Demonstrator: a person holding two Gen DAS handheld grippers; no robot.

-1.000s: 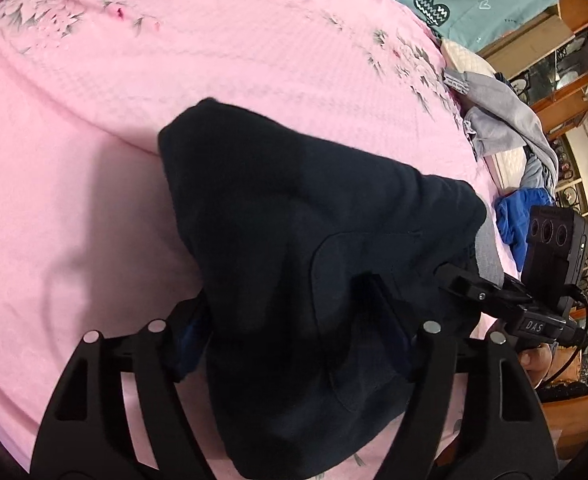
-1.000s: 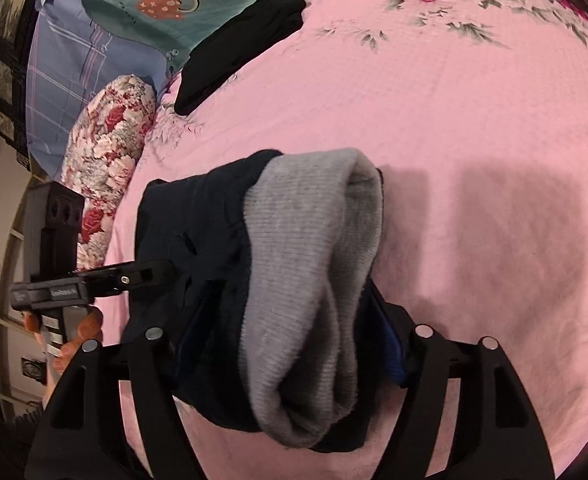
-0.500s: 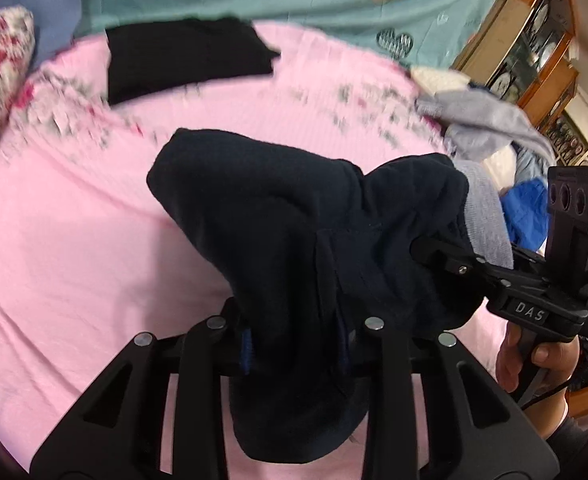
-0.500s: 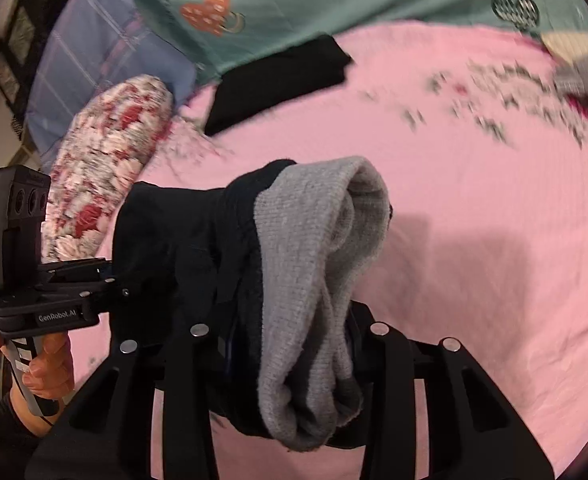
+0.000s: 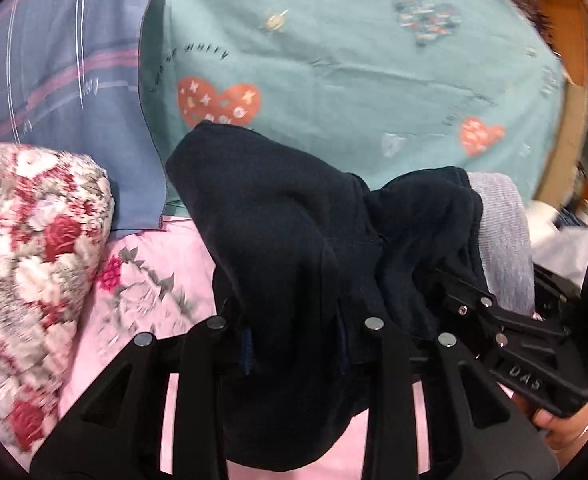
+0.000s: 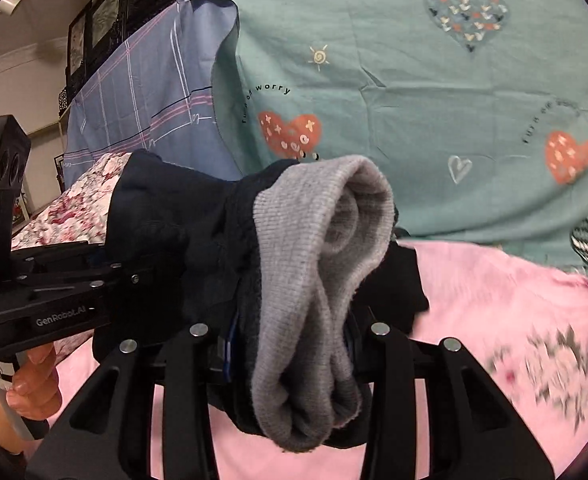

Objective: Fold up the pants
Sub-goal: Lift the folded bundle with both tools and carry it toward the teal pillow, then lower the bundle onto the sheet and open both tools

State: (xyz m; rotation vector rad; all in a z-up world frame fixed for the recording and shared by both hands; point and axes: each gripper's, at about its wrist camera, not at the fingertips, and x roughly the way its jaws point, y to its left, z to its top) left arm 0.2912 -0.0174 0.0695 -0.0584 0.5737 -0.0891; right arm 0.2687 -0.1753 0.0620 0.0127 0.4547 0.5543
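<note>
The dark navy pants (image 5: 278, 240) with a grey ribbed waistband (image 6: 318, 264) hang bunched between both grippers, lifted off the pink bed. My left gripper (image 5: 294, 344) is shut on the dark fabric. My right gripper (image 6: 290, 344) is shut on the waistband end, which drapes over its fingers. The right gripper shows at the right of the left wrist view (image 5: 506, 344), and the left gripper at the left of the right wrist view (image 6: 54, 296). The fingertips are hidden by cloth.
A pink floral bedsheet (image 6: 494, 320) lies below. A teal cloth with hearts (image 5: 354, 72) and a blue plaid cloth (image 6: 142, 108) rise behind. A red floral pillow (image 5: 26, 264) lies at the left. Another folded black garment (image 6: 404, 280) lies on the bed behind the waistband.
Both grippers have lifted the pants and tilted upward toward the head of the bed; the views now show the teal and blue cloths instead of the bed surface.
</note>
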